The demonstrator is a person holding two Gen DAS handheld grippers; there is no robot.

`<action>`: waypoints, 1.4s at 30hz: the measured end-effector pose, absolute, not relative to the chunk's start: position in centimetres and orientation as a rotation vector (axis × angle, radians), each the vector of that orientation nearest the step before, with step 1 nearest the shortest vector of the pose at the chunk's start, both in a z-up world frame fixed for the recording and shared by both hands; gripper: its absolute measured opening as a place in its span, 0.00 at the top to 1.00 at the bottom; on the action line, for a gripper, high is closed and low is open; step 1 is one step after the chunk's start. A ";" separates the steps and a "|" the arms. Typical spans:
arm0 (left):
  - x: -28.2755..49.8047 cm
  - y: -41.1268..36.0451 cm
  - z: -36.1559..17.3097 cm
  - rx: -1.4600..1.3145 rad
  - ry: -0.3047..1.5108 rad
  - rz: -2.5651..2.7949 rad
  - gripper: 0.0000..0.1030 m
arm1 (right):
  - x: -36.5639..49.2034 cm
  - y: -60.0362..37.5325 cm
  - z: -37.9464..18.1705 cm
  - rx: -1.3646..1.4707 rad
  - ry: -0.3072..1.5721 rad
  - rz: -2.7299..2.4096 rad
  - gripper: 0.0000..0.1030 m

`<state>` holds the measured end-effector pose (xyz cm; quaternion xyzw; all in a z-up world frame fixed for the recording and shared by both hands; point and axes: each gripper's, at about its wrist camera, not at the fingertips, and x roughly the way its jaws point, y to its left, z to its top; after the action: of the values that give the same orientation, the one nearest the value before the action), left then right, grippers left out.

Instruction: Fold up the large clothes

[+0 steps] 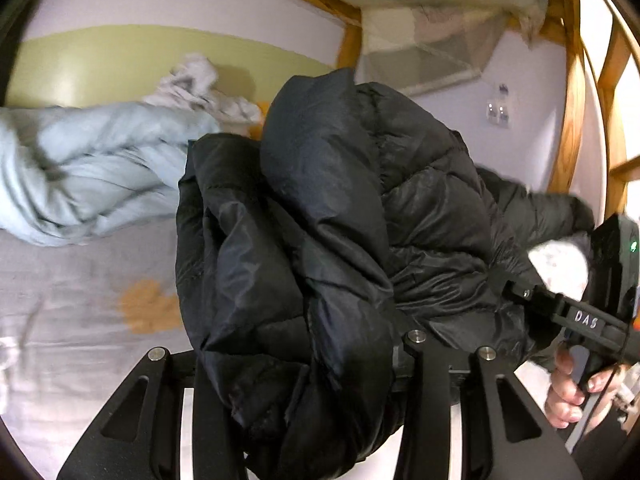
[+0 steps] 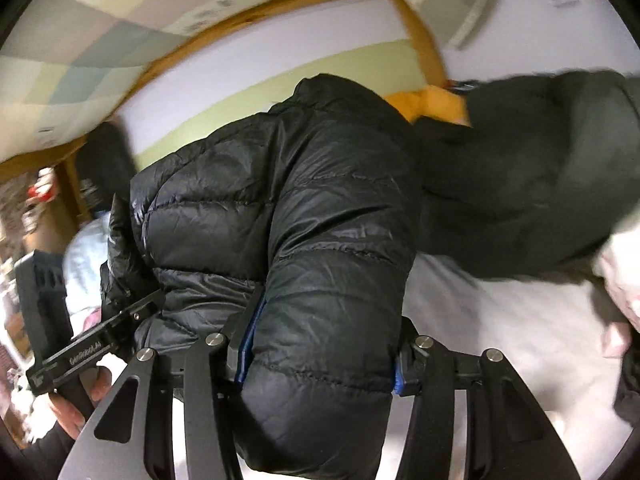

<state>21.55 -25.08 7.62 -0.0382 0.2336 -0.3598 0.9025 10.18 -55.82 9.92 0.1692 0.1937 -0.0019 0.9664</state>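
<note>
Left tool (image 1: 304, 364): pinching the black quilted puffer jacket (image 1: 320, 220), centre frame.
Right tool (image 2: 316, 356): pinching the jacket's padded fold.
Bed (image 1: 80, 292): pale sheet, lower left.

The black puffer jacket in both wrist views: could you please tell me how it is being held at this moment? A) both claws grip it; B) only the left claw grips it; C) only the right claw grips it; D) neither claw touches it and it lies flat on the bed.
A: the black puffer jacket is bunched between the fingers of the left claw, and the right claw is also closed on a padded fold of it.
</note>
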 end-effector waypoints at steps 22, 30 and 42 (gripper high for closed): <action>19.1 -29.3 2.8 0.118 0.377 -0.483 0.03 | 10.1 -59.0 3.8 0.244 0.513 -0.420 0.14; 12.7 -22.4 6.1 0.086 0.259 -0.418 0.00 | 6.0 -52.0 8.3 0.153 0.340 -0.320 0.00; 6.8 -16.2 3.1 0.067 0.255 -0.345 0.00 | 1.4 -43.9 7.8 0.095 0.364 -0.263 0.00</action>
<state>6.82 -16.16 3.05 0.0334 0.1266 -0.1711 0.9765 1.35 -43.93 7.82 0.0473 0.1804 -0.1304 0.9738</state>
